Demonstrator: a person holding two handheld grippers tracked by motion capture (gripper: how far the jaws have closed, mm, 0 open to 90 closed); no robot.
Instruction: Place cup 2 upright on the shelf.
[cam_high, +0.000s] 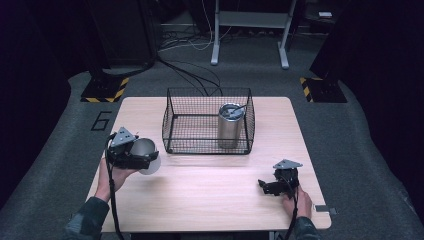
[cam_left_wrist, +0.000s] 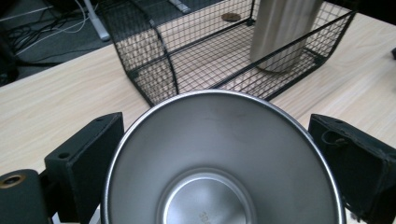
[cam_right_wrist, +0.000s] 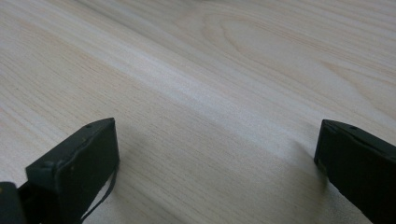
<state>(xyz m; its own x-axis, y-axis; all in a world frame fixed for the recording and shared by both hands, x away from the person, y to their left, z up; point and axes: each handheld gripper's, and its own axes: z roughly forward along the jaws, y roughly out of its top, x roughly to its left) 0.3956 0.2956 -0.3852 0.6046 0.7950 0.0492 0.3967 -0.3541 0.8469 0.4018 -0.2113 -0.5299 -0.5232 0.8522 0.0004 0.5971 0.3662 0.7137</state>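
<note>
A person seated at a light wooden table (cam_high: 210, 195) works two handheld grippers. The left gripper (cam_high: 142, 156) clasps a stainless steel cup (cam_high: 145, 154) between its jaws near the table's left edge, just off the front left corner of a black wire basket (cam_high: 172, 125). In the left gripper view, the cup (cam_left_wrist: 219, 163) lies with its open mouth toward the camera, its polished interior and round base plainly visible, and a black jaw presses against each side of its rim. The basket (cam_left_wrist: 154, 60) stands close ahead of it.

Inside the basket, toward its right side, a tall steel tumbler (cam_high: 230, 125) stands upright with a lid on top. The left gripper view shows the tumbler (cam_left_wrist: 280, 32) resting on the basket's mesh floor.

The right gripper (cam_high: 267, 186) sits low over the table near the front right, well apart from the basket. In the right gripper view, its jaws (cam_right_wrist: 215, 163) are spread wide over bare wood grain, holding nothing.
</note>
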